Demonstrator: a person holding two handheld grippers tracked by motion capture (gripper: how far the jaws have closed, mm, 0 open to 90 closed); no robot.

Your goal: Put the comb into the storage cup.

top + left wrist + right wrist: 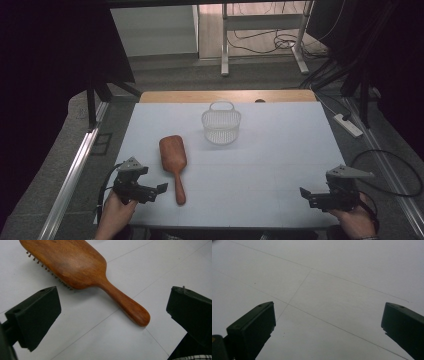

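A wooden hairbrush (173,162) lies bristles down on the white table (260,165), its handle toward the near edge. My left gripper (161,189) is held by a hand at the near left, open, jaws pointing at the handle from just left of it. Seen from the left gripper view, the hairbrush (82,272) lies ahead of the wide-apart jaws and its handle end reaches between them without touching. A white wire basket (221,124) stands upright near the far middle. My right gripper (303,193) sits at the near right, open over bare table (332,290).
A wooden strip (227,96) runs along the table's far edge. Metal rails (75,170) flank the table on both sides. A power strip (348,125) and cables lie on the floor to the right. Desk legs (225,40) stand beyond the table.
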